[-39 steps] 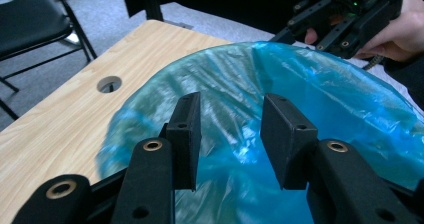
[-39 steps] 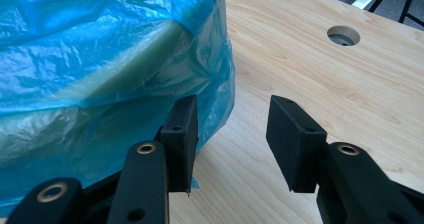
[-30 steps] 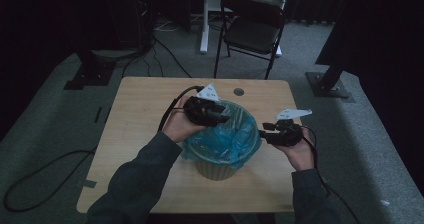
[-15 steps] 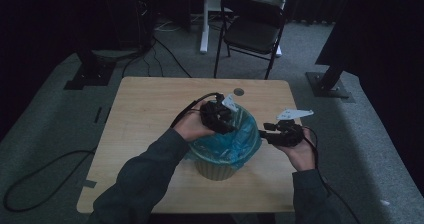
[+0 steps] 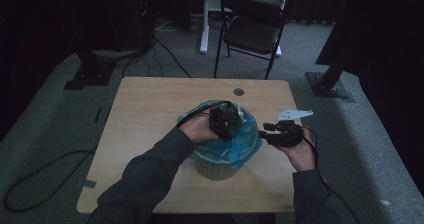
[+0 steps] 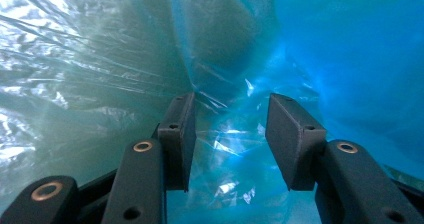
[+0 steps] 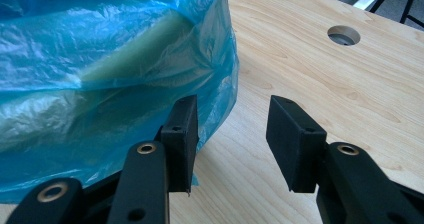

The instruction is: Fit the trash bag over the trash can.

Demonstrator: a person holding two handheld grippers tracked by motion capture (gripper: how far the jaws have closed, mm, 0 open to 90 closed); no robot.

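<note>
liner: blue bag point(image 5: 248, 139) draped over bin point(image 5: 216, 167) rim, inside unsettled | my left gripper point(image 6: 227, 134) just widening inside, empty | right gripper point(image 7: 231, 139) open, empty, beside overhang

Bin point(image 5: 215, 166): pale, ribbed, upright, near table's front edge at centre. Blue liner point(image 5: 247, 139): thin, translucent, crinkled plastic, seated inside and folded out over the rim, skirt draping down the outer wall point(image 7: 125, 69). Interior film point(image 6: 310, 49) creased, glossy.
</note>
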